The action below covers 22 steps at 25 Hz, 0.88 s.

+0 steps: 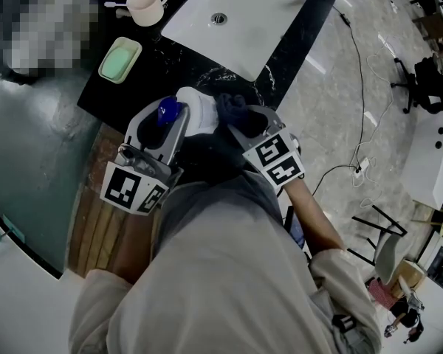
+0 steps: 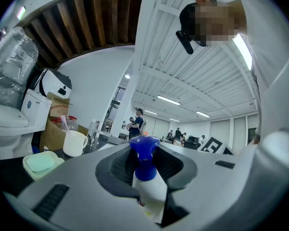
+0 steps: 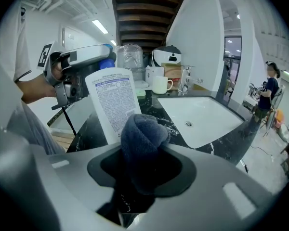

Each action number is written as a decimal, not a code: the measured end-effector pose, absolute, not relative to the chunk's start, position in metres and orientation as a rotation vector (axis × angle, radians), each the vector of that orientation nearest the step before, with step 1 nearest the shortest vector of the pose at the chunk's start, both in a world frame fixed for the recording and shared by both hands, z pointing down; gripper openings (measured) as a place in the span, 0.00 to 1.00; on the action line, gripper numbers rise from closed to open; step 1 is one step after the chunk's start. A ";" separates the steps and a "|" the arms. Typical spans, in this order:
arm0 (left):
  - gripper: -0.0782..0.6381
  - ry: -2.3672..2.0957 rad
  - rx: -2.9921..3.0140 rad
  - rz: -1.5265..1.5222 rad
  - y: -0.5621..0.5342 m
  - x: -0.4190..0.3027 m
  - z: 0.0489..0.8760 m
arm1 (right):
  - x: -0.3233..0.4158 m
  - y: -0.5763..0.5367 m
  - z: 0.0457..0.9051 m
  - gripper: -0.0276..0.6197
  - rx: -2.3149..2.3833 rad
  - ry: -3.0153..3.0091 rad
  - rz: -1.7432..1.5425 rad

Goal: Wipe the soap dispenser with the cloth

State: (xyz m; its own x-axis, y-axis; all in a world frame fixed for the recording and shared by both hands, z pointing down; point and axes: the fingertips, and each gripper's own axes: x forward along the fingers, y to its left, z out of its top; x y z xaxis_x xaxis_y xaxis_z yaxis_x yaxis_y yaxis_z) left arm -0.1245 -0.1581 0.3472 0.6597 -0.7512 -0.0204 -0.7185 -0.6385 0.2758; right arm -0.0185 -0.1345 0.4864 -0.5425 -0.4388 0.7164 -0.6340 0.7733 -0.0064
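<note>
The soap dispenser (image 1: 194, 109) is a white bottle with a blue pump top (image 2: 144, 150). My left gripper (image 1: 168, 121) is shut on it near the neck and holds it lying level above the counter's front edge. In the right gripper view the bottle's printed label (image 3: 113, 100) faces the camera, and the left gripper (image 3: 79, 73) shows behind it. A dark blue cloth (image 3: 142, 143) is bunched in my right gripper (image 1: 245, 121), which is shut on it. The cloth (image 1: 232, 109) presses against the bottle's right side.
A white sink basin (image 1: 232, 13) is set in the black counter (image 1: 133, 87). A white mug (image 1: 148, 6) with a toothbrush and a green soap dish (image 1: 119, 59) stand at the left. Wooden slats (image 1: 96, 220) run below the counter. Cables cross the floor at right.
</note>
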 end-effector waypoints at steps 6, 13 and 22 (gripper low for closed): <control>0.24 -1.188 2.640 -0.191 -0.157 -0.122 0.346 | -0.020 -0.127 0.483 0.25 0.774 -2.232 0.344; 0.24 -1.184 2.644 -0.188 -0.156 -0.120 0.346 | -0.023 -0.123 0.479 0.25 0.758 -2.245 0.356; 0.24 -1.183 2.651 -0.185 -0.156 -0.116 0.346 | -0.027 -0.117 0.471 0.25 0.737 -2.278 0.406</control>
State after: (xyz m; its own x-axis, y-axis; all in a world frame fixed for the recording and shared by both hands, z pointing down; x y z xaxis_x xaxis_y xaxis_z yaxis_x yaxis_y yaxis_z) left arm -0.1162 -0.1556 0.3463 0.6658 -0.7458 -0.0209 -0.7164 -0.6469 0.2613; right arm -0.0267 -0.1170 0.4708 -0.5945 -0.3904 0.7030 -0.6092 0.7893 -0.0769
